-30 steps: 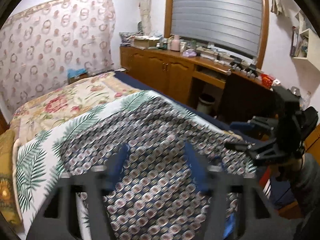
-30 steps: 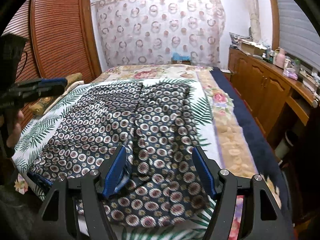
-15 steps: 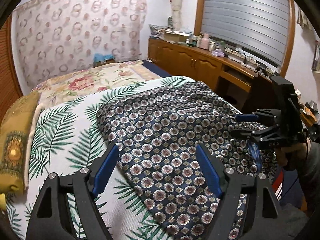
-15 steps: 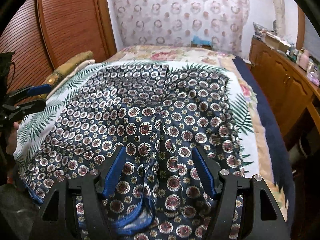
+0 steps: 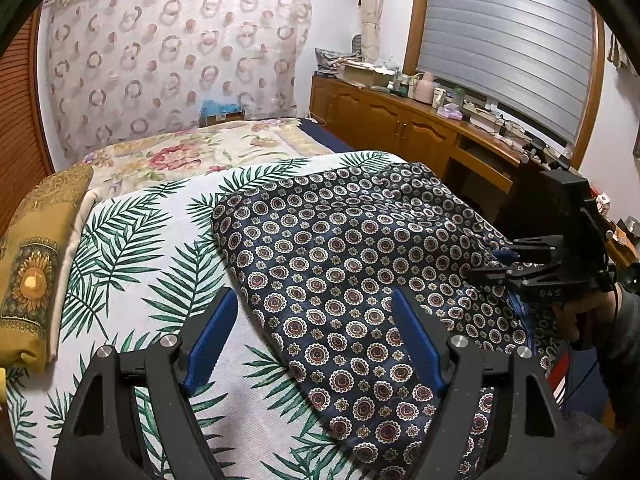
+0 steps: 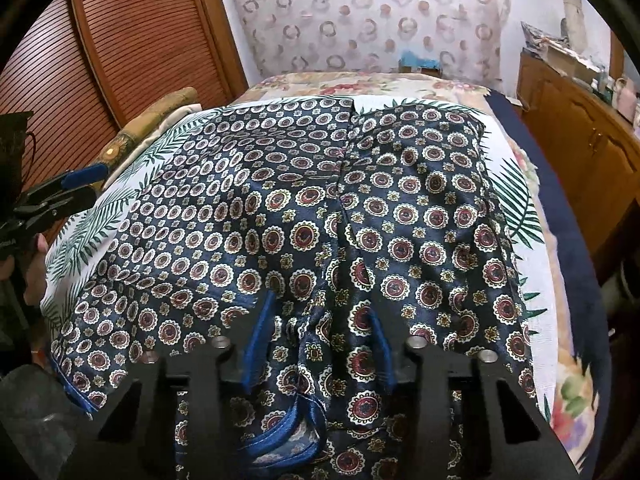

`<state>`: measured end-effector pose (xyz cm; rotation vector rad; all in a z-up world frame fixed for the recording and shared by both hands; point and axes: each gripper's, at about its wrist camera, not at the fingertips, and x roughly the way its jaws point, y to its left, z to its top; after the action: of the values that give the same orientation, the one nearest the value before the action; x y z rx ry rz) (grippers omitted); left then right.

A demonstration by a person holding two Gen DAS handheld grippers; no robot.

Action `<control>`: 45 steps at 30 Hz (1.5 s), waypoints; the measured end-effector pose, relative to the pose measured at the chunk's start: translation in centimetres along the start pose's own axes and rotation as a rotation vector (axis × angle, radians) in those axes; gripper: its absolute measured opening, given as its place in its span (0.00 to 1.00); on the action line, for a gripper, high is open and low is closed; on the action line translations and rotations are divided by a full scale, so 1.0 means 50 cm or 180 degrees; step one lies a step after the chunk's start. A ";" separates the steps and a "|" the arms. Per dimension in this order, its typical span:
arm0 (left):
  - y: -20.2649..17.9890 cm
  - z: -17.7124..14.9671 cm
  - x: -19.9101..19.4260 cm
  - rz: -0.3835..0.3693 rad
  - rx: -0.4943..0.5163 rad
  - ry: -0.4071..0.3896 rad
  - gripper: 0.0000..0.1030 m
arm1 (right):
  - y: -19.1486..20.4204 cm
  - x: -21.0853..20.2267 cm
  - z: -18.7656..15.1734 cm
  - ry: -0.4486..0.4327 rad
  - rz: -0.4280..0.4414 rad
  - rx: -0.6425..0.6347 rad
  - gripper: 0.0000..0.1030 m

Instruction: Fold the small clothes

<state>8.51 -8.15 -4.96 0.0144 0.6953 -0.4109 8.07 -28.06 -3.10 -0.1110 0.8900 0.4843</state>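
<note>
A navy satin garment (image 6: 304, 216) printed with cream-ringed maroon medallions has blue trim; the white bedcover (image 5: 132, 264) shows green palm fronds.

Bed (image 6: 576, 280) filled most of both views, w/ navy edge along its right side. A white cover w/ green palm-leaf print (image 5: 132, 280) lay over the near part; floral bedspread (image 5: 180, 156) showed beyond it, upper centre of left-wrist frame. Navy patterned garment w/ medallion print (image 6: 280, 200) lay spread on the leaf cover, centre of right-wrist frame, blue trim bunched at bottom edge. Mustard-gold cushion (image 5: 36, 260) lay at far left of left-wrist frame, touching the leaf cover's edge.
</note>
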 end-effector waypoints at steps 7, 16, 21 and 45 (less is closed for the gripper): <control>-0.003 -0.008 0.009 0.0014 -0.0015 0.0056 0.77 | 0.022 -0.041 0.000 -0.0197 0.0062 -0.0170 0.03; -0.019 -0.011 0.022 -0.0029 0.0025 0.0125 0.77 | -0.055 -0.117 -0.049 -0.0286 -0.0379 -0.0018 0.03; -0.030 -0.007 0.034 -0.0090 0.0021 0.0151 0.77 | -0.101 -0.150 -0.084 -0.0281 -0.0594 0.0138 0.03; -0.019 0.054 0.135 0.0026 0.0156 0.0354 0.77 | -0.156 -0.010 0.170 -0.0340 -0.0302 -0.0161 0.49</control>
<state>14.49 -11.86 -7.00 0.0869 0.7945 -0.4215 17.42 -32.72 1.80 -0.1712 0.7645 0.4202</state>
